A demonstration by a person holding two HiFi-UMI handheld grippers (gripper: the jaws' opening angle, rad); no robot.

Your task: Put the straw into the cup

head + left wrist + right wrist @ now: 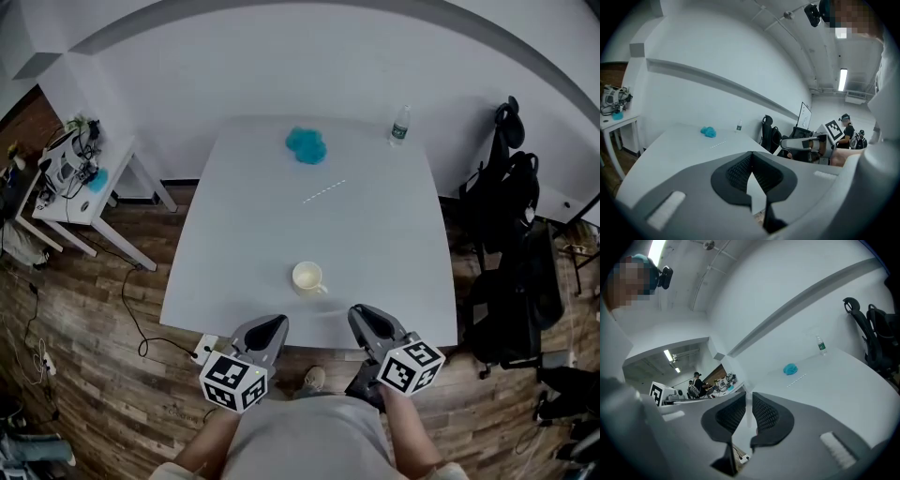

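The straw (324, 192) lies flat on the white table (234, 234), a little past the middle and slightly to the right, slanting from near-left to far-right. It is well apart from both grippers, and nothing touches it. The cup (307, 277), a pale mug, stands upright nearer the front edge, with its handle to the right and its mouth open; it is apart from the straw. Farther back, a crumpled blue cloth (307, 146) sits just beyond the straw, and a small bottle (400, 126) stands upright near the far right corner. The left gripper (269, 328) hangs at the near edge, to the near left of the cup, with its jaw tips pressed together on nothing. The right gripper (367, 317) hangs at the same edge, to the near right of the cup; its jaws stand a narrow slit apart, and the gap is empty. Neither gripper touches the cup. Off the table's left side stands a small white desk (70, 202) cluttered with gear, and on the right are black chairs (511, 234) hung with bags. A power strip (206, 349) lies on the wooden floor under the near left corner.
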